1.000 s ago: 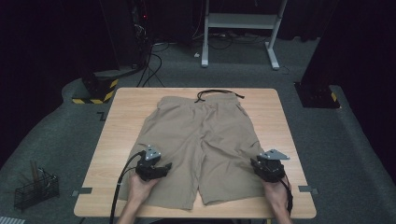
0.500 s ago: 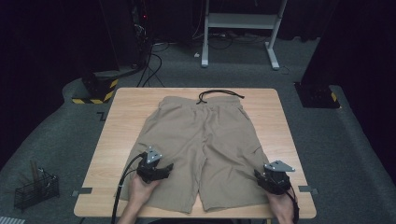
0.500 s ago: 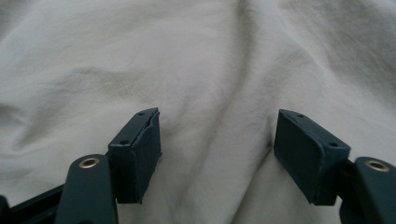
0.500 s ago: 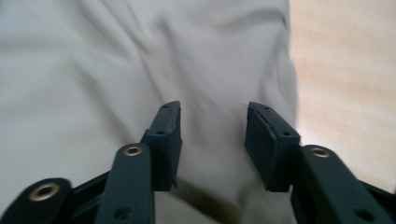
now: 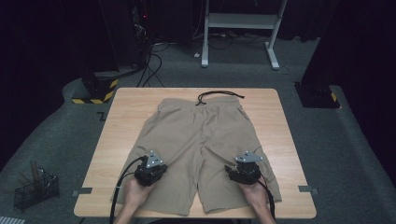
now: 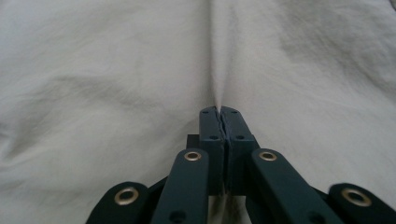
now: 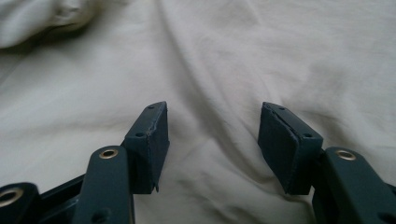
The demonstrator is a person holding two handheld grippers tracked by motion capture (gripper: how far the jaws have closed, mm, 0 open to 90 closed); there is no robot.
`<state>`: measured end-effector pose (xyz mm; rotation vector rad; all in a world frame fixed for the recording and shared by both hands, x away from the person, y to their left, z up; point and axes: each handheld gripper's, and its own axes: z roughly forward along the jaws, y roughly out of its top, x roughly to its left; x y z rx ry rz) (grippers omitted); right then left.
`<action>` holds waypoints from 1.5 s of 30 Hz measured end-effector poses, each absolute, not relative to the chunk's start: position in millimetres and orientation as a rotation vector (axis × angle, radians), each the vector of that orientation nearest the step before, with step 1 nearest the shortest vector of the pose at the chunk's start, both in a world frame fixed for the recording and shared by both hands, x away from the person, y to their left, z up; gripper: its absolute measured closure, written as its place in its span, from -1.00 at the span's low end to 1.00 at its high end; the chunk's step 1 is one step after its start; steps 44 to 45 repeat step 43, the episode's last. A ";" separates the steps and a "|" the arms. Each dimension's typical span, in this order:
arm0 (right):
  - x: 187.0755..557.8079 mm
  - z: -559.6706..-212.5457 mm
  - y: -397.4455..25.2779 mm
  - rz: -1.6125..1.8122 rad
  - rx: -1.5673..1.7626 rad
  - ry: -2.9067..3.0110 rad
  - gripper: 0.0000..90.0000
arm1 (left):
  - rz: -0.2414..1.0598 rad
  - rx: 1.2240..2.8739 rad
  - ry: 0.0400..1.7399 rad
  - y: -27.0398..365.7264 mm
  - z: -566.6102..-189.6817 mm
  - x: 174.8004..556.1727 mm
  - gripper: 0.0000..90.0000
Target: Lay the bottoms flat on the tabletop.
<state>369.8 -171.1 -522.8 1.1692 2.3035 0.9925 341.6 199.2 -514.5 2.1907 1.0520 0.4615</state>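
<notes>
Shorts lie flat on counter, unfolded. Left tongs clenched on a pinch of cloth; right tongs spread apart over the other leg, grasp pending.

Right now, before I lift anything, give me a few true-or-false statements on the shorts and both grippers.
1. The left gripper has its fingers closed, pinching a ridge of fabric. True.
2. The right gripper is clamped on fabric. False: its fingers stand apart over the cloth.
3. The beige fabric shorts lie spread on the light wooden table, waistband at the far side. True.
4. The black drawstring lies at the near hem by the hands. False: it lies at the waistband, at the far edge.
5. Both grippers are over the leg ends of the shorts. True.
</notes>
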 end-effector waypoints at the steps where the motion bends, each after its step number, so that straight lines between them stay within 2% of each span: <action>1: 369.0 -522.9 -171.9 0.993 1.167 2.307 -0.08 | 0.460 2.184 1.060 201.9 -514.4 340.8 0.91; 2: 368.7 -522.9 -172.3 0.994 1.164 2.310 -0.09 | 0.440 2.156 1.080 205.8 -514.4 340.1 0.79; 4: 368.7 -522.7 -173.3 0.994 1.151 2.319 -0.12 | 0.378 2.093 1.130 209.6 -515.2 342.3 0.33; 5: 369.2 -521.7 -173.3 0.980 1.145 2.322 -0.13 | 0.368 2.059 1.153 210.4 -516.0 344.0 0.17; 7: 368.7 -517.8 -172.8 0.972 1.129 2.282 -0.13 | 0.401 2.019 1.186 207.5 -518.6 348.2 -0.06; 10: 371.3 -515.3 -172.8 1.030 1.133 2.252 -0.16 | 0.460 2.002 1.197 202.4 -524.4 354.6 -0.20; 13: 374.8 -522.9 -168.6 0.953 1.107 2.278 -0.17 | 0.547 2.023 1.189 199.0 -526.9 355.6 -0.20; 14: 377.6 -523.0 -172.5 0.977 1.169 2.300 -0.22 | 0.550 2.019 1.201 199.2 -527.1 356.0 -0.27; 16: 378.9 -522.9 -175.1 0.999 1.188 2.308 -0.23 | 0.560 2.014 1.221 199.6 -527.1 356.2 -0.30; 45: 377.7 -523.2 -173.8 0.977 1.186 2.296 -0.26 | 0.558 2.006 1.234 200.4 -527.1 356.0 -0.31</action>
